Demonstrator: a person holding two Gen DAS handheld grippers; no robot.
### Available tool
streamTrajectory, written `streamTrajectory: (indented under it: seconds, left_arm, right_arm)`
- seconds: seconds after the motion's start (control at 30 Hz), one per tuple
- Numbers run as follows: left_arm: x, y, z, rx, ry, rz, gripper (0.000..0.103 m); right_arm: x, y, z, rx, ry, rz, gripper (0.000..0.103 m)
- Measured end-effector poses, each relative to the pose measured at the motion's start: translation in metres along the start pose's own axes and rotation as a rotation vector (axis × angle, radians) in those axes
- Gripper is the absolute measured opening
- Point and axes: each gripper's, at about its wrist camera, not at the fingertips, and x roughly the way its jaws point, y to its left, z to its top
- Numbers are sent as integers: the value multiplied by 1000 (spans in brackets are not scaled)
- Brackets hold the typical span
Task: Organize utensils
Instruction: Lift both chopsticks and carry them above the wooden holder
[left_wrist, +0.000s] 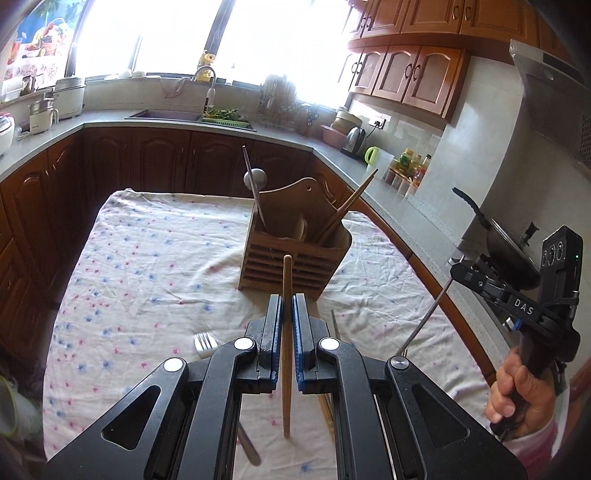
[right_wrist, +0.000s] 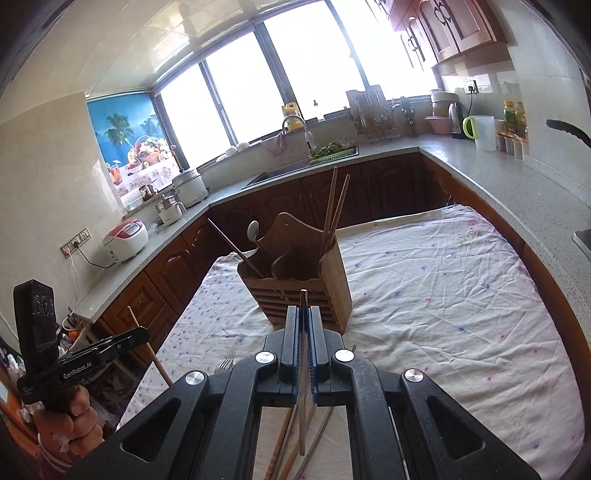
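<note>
Left gripper (left_wrist: 287, 306) clamps a light wooden chopstick (left_wrist: 287, 332); right gripper (right_wrist: 304, 325) pinches a thin metal chopstick (right_wrist: 303, 369) — slatted wooden utensil holder (left_wrist: 291, 258) at 12 o'clock of both.

You have a slatted wooden utensil holder (left_wrist: 293, 258) upright on the cloth, holding two wooden chopsticks (right_wrist: 334, 206), a metal spoon (right_wrist: 252, 230) and a thin metal chopstick (left_wrist: 253, 186); a steel fork (left_wrist: 205, 341) lies nearby.

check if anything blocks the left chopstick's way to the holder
Nothing visible does. The left gripper holds the wooden chopstick just short of the holder, with only bare cloth between them. Two chopsticks already lean in its right slot.
</note>
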Motion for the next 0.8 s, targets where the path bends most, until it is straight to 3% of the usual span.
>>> streamTrajectory:
  seconds: [0.8]
  left_arm:
    - [0,2,53,-13,-135,13,5]
  right_arm:
    - [12,-5,46,24,-115,10,4]
